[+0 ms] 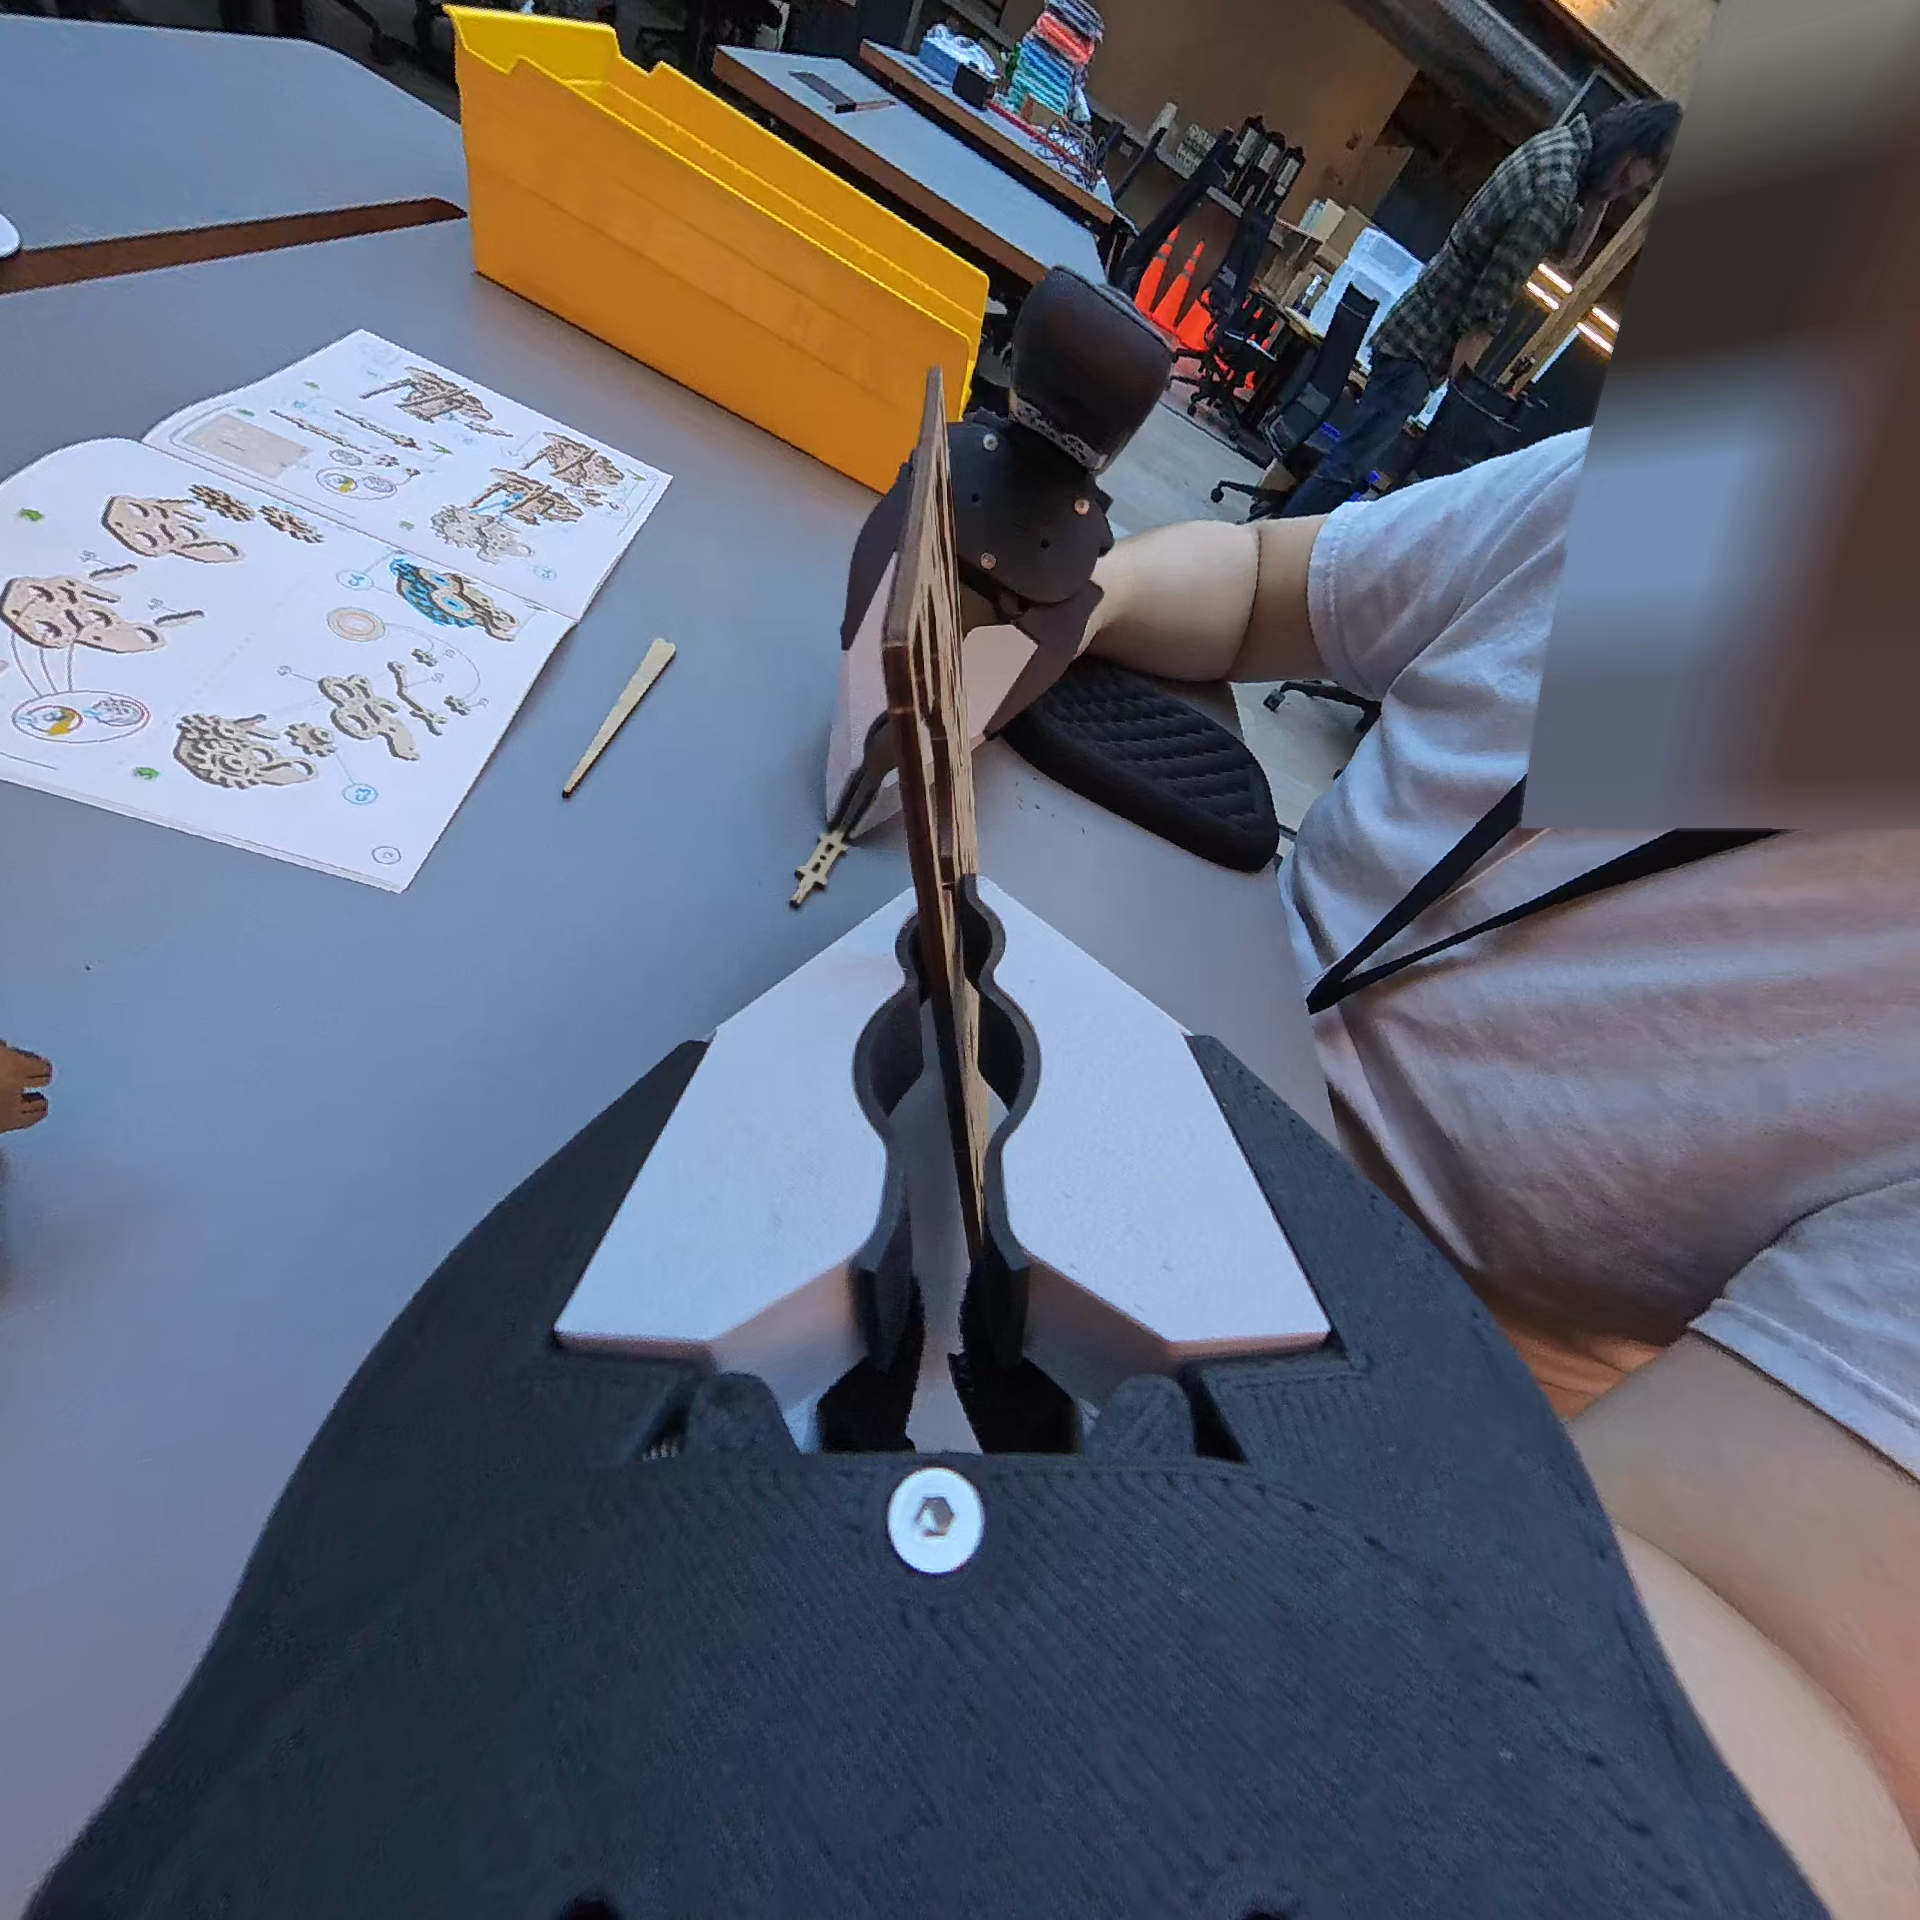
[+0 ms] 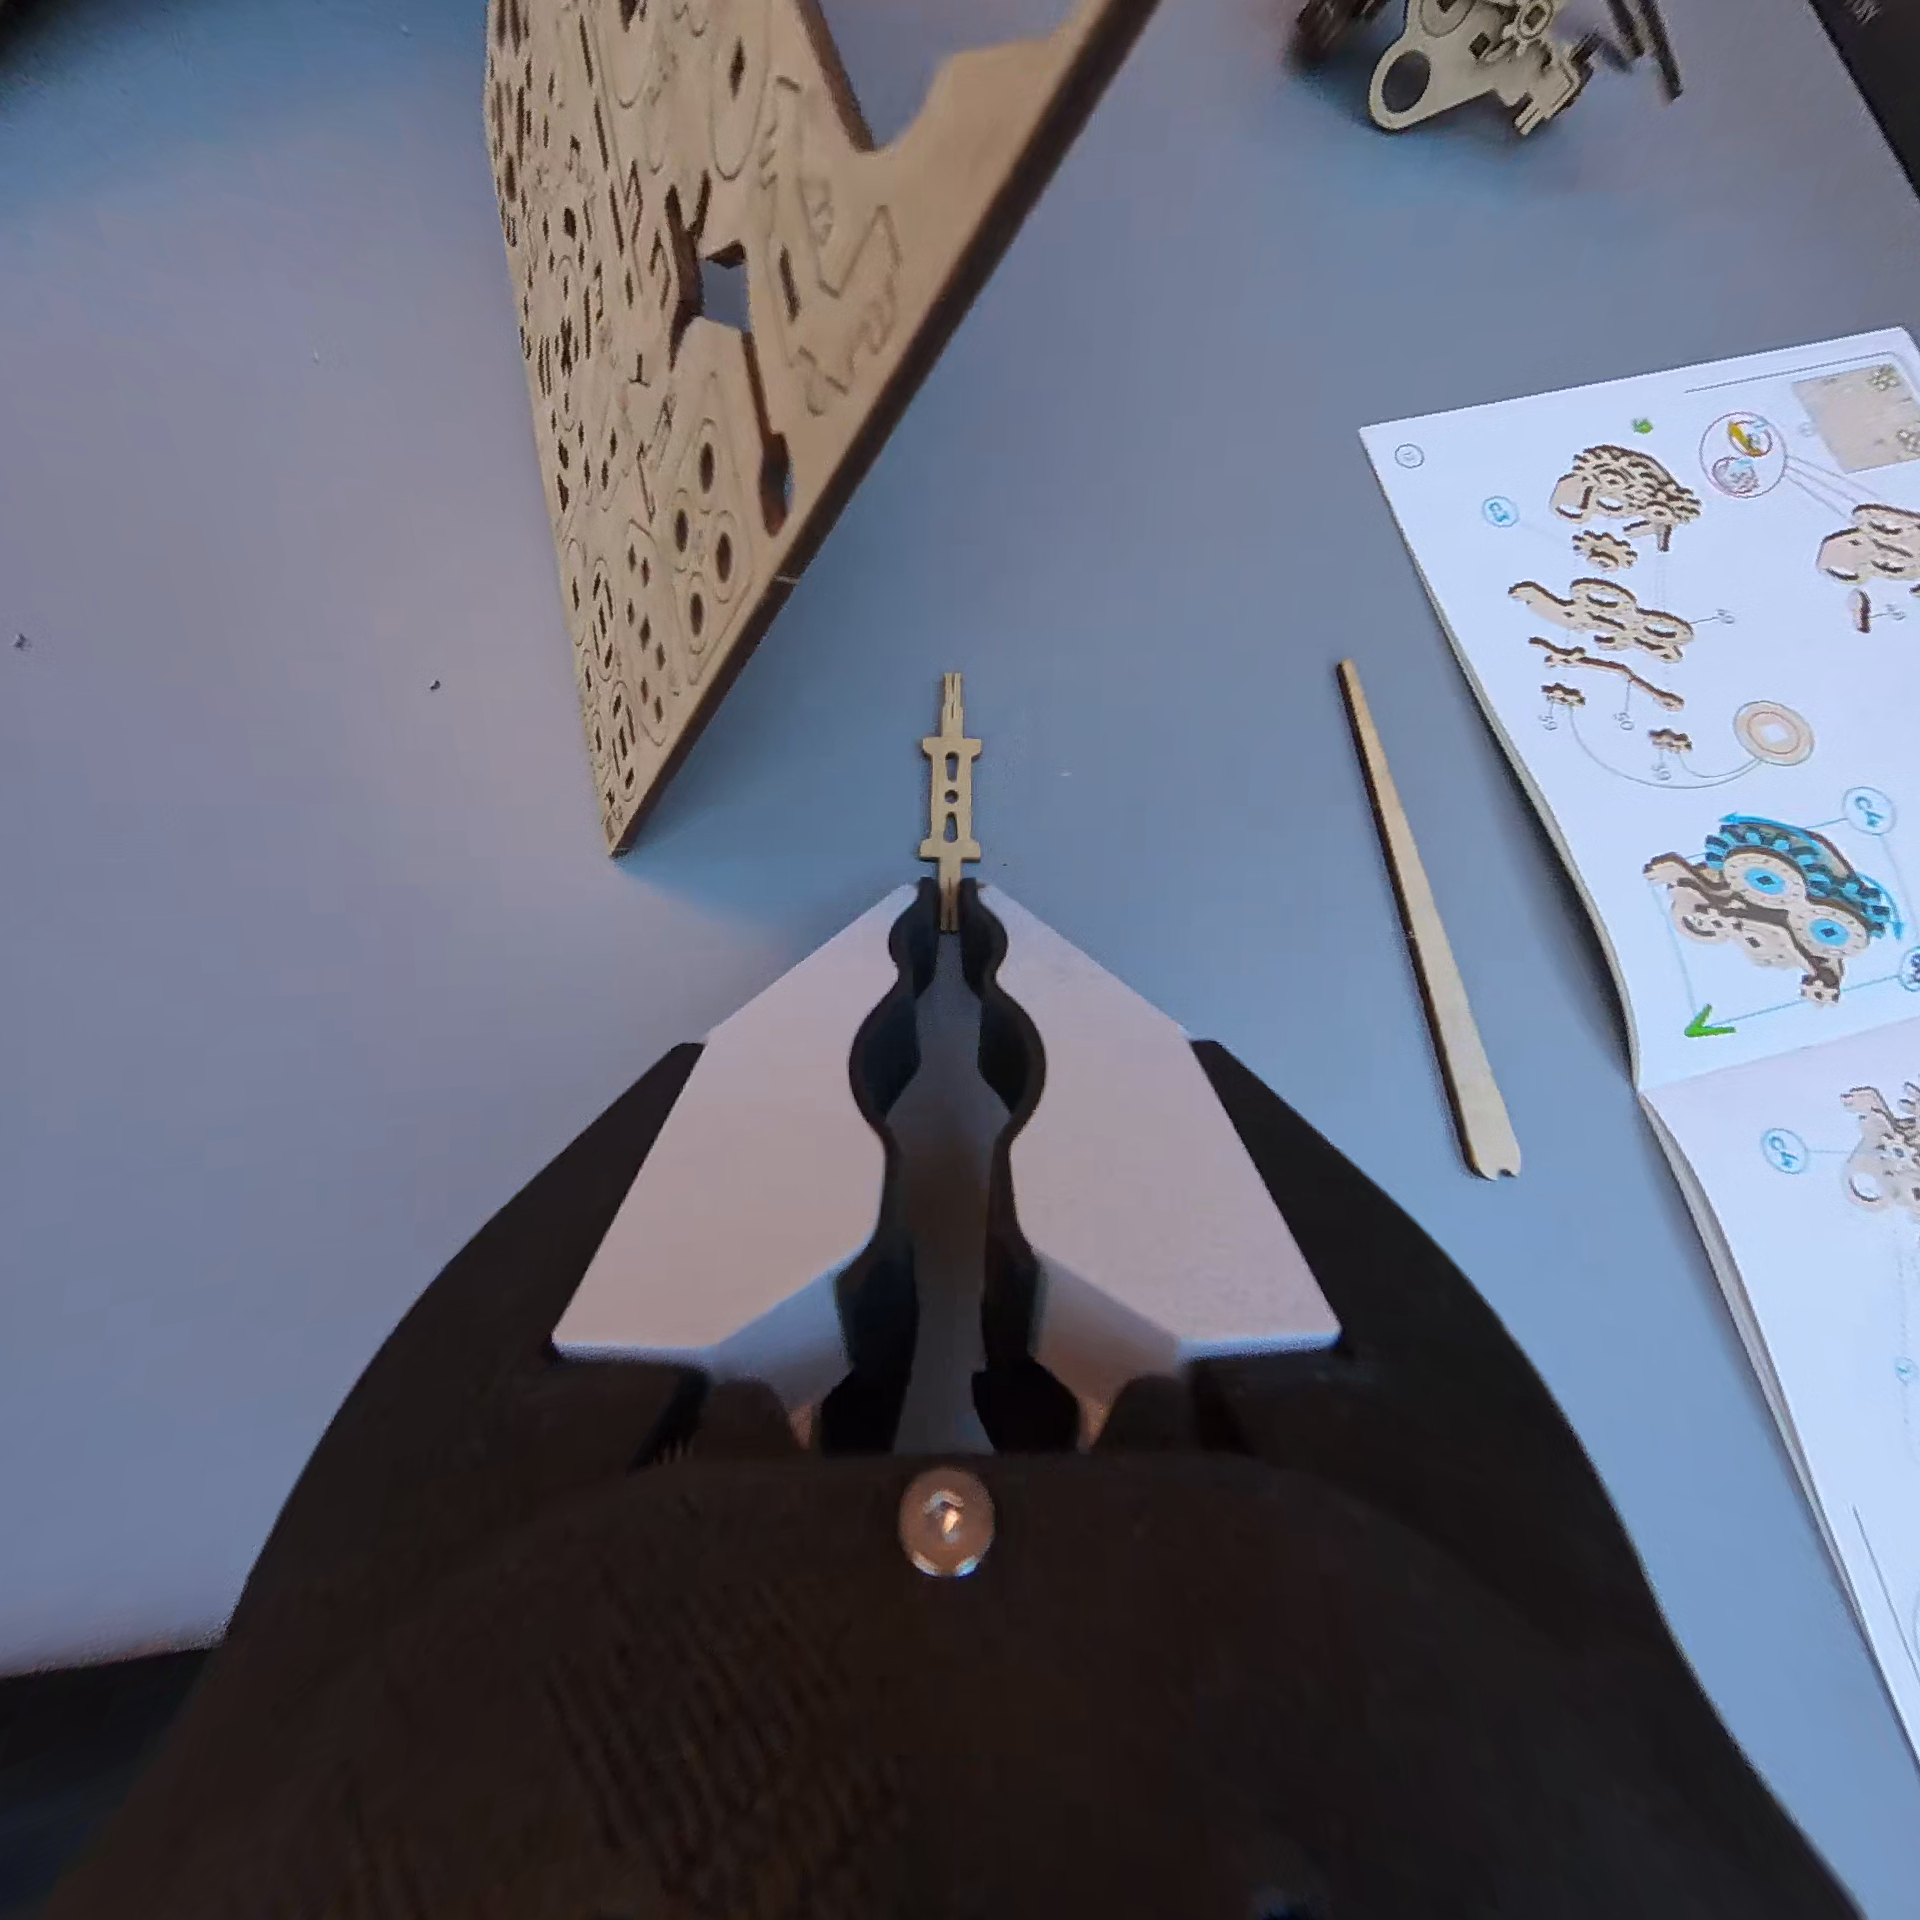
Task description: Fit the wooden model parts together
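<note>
My left gripper (image 1: 954,914) is shut on a laser-cut wooden parts sheet (image 1: 932,665) and holds it on edge, upright. The same sheet (image 2: 686,364) stands at the upper left of the right wrist view. My right gripper (image 2: 950,902) is shut on a small notched wooden pin (image 2: 951,795), held by its near end just above the grey table (image 2: 260,727). In the left wrist view the right gripper (image 1: 868,769) and the pin (image 1: 821,864) sit just behind the sheet. A partly built wooden model (image 2: 1475,62) lies at the far right.
An open instruction booklet (image 1: 301,613) lies left of the sheet; it also shows in the right wrist view (image 2: 1704,748). A tapered wooden stick (image 2: 1423,925) lies beside it. A yellow bin (image 1: 707,239) stands at the back. A person's arm (image 1: 1174,592) rests at the table's right edge. The gap from one gripper's tips to the other's is roughly 15 centimetres. The partly built wooden model (image 2: 1475,62) is about 20 centimetres from my left fingertips.
</note>
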Demonstrator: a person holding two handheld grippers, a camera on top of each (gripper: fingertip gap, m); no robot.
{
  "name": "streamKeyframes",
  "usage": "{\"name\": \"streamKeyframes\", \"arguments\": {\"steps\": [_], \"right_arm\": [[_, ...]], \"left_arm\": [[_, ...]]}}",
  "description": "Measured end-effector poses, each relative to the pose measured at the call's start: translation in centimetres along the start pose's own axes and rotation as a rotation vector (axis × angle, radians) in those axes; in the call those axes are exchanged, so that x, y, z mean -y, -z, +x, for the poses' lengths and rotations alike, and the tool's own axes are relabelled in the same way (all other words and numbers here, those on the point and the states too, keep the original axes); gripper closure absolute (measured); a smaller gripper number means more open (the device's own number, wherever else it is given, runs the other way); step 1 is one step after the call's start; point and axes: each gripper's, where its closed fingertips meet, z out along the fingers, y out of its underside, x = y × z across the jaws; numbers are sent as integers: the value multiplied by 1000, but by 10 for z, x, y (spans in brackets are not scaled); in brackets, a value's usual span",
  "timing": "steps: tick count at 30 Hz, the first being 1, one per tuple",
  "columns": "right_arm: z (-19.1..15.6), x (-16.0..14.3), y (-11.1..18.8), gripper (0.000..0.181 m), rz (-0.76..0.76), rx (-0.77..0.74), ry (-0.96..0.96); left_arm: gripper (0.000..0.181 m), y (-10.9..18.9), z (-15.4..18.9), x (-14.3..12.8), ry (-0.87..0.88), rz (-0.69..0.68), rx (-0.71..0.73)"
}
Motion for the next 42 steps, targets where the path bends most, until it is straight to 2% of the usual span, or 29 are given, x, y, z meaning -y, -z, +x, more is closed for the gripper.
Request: {"name": "streamKeyframes", "arguments": {"steps": [10,15,17,19,24,28,34,37,42], "right_arm": [[25,-17,22,179,54,-113,243],[25,-16,21,179,95,-47,188],[33,-14,23,170,110,-80,152],[34,-8,28,166,165,-86,143],[43,17,55,167,410,-173,195],[58,22,69,169,493,-269,227],[51,32,73,169,567,-225,177],[43,37,77,166,606,-135,109],[27,57,93,138,761,146,-151]], "left_arm": [[181,-11,-7,3,33,28,-25],[181,-19,-8,4,38,32,-33],[181,-20,-8,4,30,32,-38],[181,-20,-7,5,17,38,-41],[181,-21,-10,5,30,42,-39],[181,-22,-11,6,22,43,-27],[181,-24,-12,9,2,53,-12],[181,-27,-11,9,-19,55,-17],[181,-32,-12,7,-19,42,-18]]}}
